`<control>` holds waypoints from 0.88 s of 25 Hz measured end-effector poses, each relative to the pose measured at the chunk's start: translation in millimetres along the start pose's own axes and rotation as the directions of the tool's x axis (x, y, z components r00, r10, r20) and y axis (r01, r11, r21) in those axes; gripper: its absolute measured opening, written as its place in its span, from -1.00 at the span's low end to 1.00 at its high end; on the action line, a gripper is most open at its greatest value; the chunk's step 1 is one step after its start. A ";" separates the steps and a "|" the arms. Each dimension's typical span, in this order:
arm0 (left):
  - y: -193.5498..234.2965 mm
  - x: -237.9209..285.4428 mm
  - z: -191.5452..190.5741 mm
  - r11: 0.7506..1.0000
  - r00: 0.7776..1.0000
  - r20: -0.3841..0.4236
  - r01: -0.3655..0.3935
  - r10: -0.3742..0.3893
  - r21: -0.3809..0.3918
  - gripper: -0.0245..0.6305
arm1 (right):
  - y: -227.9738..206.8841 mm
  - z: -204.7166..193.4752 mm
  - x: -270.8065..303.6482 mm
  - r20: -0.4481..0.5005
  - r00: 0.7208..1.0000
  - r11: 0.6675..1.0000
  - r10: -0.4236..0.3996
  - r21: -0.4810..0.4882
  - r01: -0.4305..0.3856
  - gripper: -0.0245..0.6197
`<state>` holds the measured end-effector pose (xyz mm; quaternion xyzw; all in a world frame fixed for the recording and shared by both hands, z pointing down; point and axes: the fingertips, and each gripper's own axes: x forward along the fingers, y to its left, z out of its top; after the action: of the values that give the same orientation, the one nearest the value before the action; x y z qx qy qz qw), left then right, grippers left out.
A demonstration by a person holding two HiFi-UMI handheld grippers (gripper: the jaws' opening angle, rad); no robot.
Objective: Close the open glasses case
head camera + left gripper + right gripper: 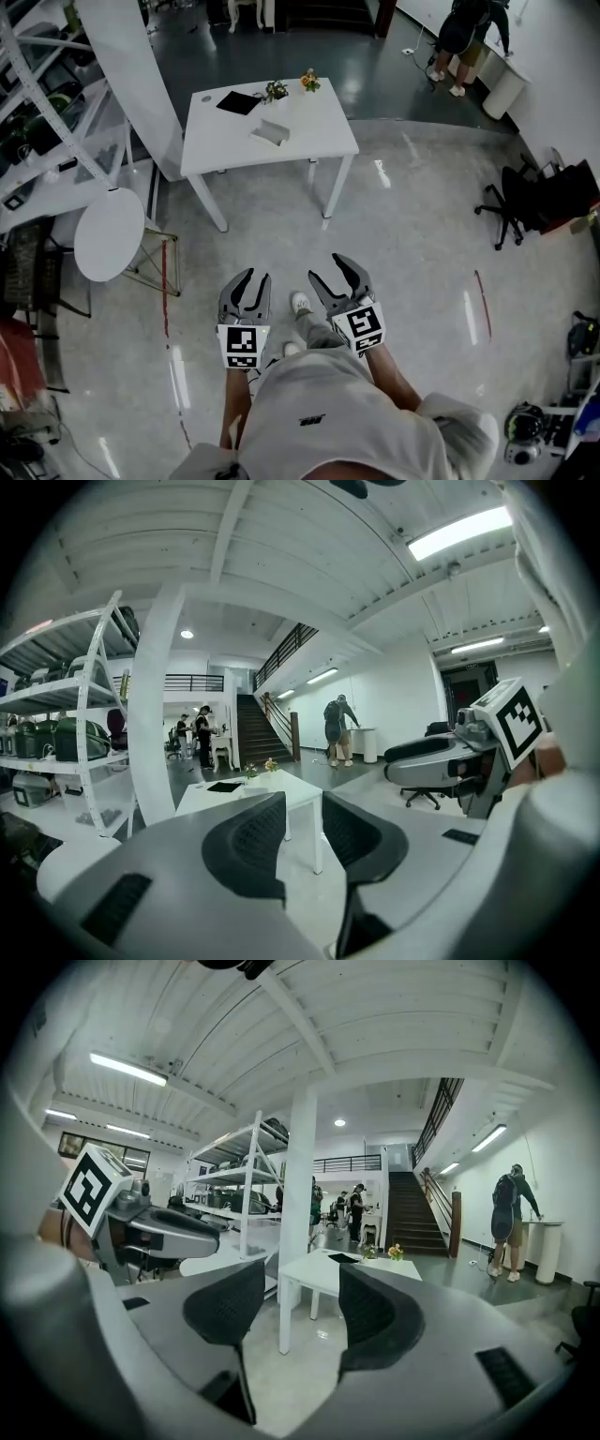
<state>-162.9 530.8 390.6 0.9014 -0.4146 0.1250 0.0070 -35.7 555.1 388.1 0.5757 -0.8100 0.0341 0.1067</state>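
My left tongs (249, 279) are spread open over the glossy grey floor (422, 244), with nothing between the jaws. Well ahead of me stands the white rectangular bench (319, 131). On it, from the left, lie a flat black square pad (239, 102) and the pale grey oblong glasses case (270, 132), open near the bench's middle. Two small flower pots (276, 91) sit behind it. My right tongs (330, 272) are also open and empty, well apart from the case.

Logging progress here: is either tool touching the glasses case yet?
No, the left tool and right tool hang open over the floor, apart from the glasses case on the table.
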 end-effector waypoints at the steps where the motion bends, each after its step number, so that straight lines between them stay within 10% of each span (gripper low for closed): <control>1: 2.0 7.2 -0.1 1.000 1.000 -0.003 0.002 -0.002 -0.001 -0.51 | -4.0 -0.6 5.3 -0.001 1.000 1.000 0.002 0.004 -0.002 -0.15; 22: 56.9 152.7 24.2 1.000 0.998 -0.060 -0.005 0.005 0.007 -0.51 | -102.2 12.2 133.0 -0.024 0.998 0.997 0.054 0.055 -0.053 -0.15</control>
<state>-104.8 376.8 397.2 0.8962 -0.4160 0.1535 0.0161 16.9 395.7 397.6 0.5560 -0.8224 0.0664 0.1004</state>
